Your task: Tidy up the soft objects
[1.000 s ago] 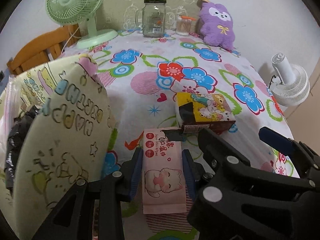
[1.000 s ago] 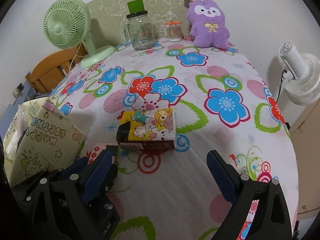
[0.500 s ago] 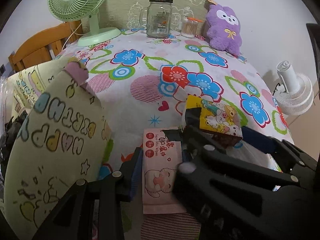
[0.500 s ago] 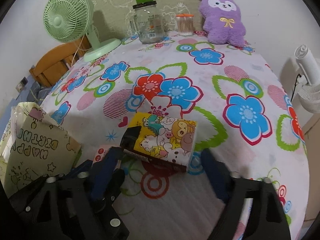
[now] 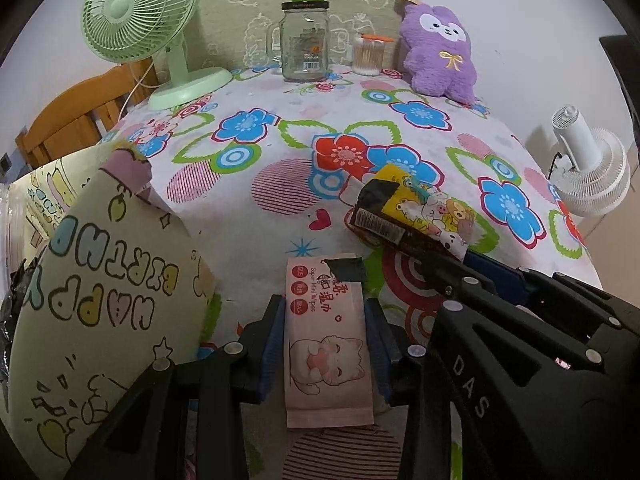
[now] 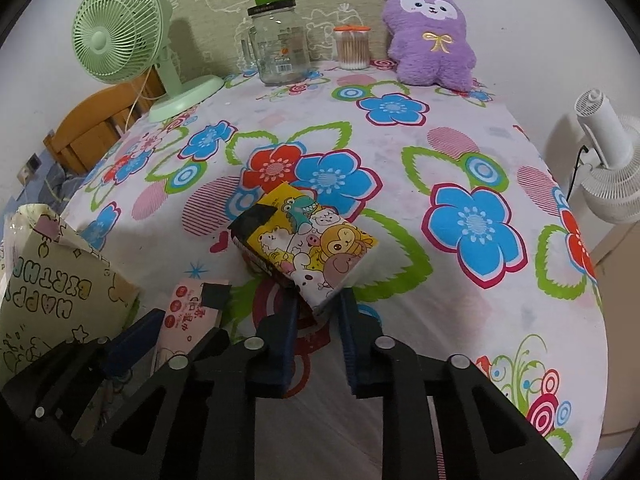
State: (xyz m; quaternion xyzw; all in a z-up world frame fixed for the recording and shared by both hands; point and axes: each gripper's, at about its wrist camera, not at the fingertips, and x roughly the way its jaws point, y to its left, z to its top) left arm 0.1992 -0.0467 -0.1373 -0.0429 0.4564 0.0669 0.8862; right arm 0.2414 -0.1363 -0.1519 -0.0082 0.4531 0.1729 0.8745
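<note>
Right wrist view: the right gripper (image 6: 316, 312) has its jaws closed on the near corner of the yellow cartoon tissue pack (image 6: 308, 240), which is pinched between the blue pads and tilted, its far end reaching up and away from the jaws toward the left; the print shows a dinosaur, bears and a monkey, and a dark barcode strip runs along its side, too small to read. Just left of those jaws, the left gripper (image 5: 324, 344) has its jaws gripping the pink wet-wipes pack (image 5: 326, 344) across its short width, so the long axis runs straight out ahead along the fingers; the pack reads "Super Mini Wipes" beside Chinese characters and a drawn cat, with a black flap tab at the far end. Both packs sit low over the flowered worktop (image 6: 460, 160). Beside the left jaws, on their outer left, stands the yellow gift bag (image 5: 100, 300), lettered "HAPPY BIRTHDAY" upside down in this view; it is probably where the packs go, and the left hand is the nearer one. Farther out, well apart from both jaws, stand a green desk fan (image 6: 120, 36), a glass mug jar (image 6: 280, 56) with a barcode label, a cotton swab tub (image 6: 352, 50) and a purple plush rabbit (image 6: 430, 36).
</note>
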